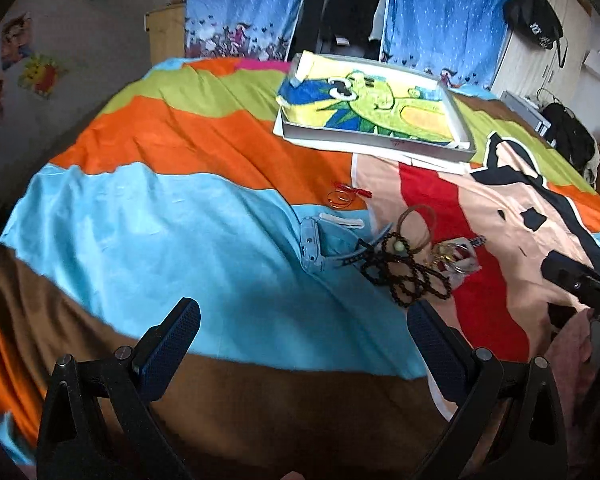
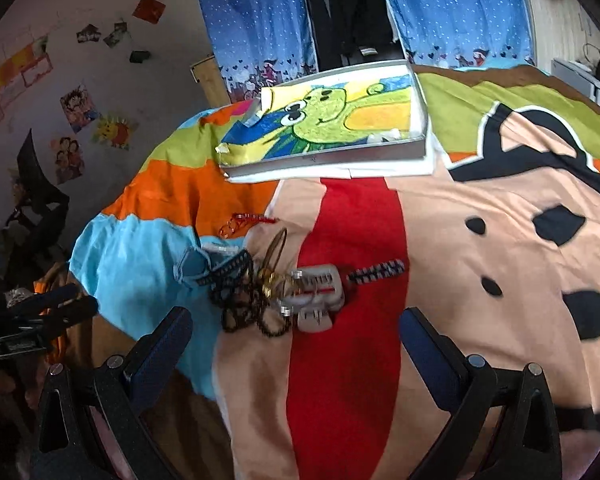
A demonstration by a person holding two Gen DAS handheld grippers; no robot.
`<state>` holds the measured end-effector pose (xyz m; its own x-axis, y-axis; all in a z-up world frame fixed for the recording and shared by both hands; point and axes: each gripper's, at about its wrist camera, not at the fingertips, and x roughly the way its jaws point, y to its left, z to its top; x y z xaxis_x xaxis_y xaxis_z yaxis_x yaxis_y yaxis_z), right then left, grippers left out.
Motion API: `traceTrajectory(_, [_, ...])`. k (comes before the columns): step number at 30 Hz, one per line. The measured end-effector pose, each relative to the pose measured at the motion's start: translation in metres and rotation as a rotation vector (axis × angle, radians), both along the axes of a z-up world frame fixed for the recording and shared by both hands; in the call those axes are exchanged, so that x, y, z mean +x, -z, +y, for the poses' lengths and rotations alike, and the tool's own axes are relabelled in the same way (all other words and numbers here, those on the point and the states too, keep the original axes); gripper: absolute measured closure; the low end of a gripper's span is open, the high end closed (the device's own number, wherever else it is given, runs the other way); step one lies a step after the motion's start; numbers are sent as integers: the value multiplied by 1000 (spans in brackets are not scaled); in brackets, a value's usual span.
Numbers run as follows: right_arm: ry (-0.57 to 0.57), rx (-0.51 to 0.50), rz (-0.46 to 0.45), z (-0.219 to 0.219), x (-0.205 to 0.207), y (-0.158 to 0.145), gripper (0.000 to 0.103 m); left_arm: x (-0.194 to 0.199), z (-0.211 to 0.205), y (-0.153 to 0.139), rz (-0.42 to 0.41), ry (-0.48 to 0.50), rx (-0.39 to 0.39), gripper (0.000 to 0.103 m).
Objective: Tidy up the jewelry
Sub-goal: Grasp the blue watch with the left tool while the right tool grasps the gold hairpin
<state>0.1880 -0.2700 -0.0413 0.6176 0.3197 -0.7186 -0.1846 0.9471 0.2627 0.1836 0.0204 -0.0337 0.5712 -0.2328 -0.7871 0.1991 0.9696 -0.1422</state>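
A pile of jewelry lies on the bedspread: a black bead necklace, a light blue hair clip, a brown hair tie, clear and white clips, a striped clip and a red-orange ring piece. A shallow white box lined with a frog-print cloth sits farther back. My left gripper is open, short of the pile. My right gripper is open too, just short of the pile.
The bedspread has bright colour blocks and covers the whole bed. Blue curtains and dark clothes hang behind the box. A black bag hangs at the right. The right gripper's tip shows at the left view's edge.
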Motion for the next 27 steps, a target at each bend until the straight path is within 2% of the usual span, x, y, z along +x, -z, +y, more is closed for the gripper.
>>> traceTrajectory(4, [-34,17,-5,2,24,9,0,26,-3,15,25,-3,-14,2])
traceTrajectory(9, [-59,42,20,3,58,24,2,49,-12,25,14,8,10,3])
traceTrajectory(10, [-67,50,28,4,65,27,9,52,-12,28,13,13,16,5])
traceTrajectory(11, [-79,59,36,5,72,30,21,56,-14,29,12,18,21,12])
traceTrajectory(14, [-113,67,69,14,92,41,45,66,-17,36,19,31,32,26])
traceTrajectory(17, [-153,76,94,25,107,50,55,79,-17,45,58,35,2,41])
traceTrajectory(20, [-176,69,110,36,118,56,60,92,-15,54,107,32,-22,56])
traceTrajectory(24, [-166,52,172,42,128,70,64,102,-15,64,147,16,-34,68])
traceTrajectory(27, [-153,54,203,40,131,76,86,106,-13,69,169,6,-42,76])
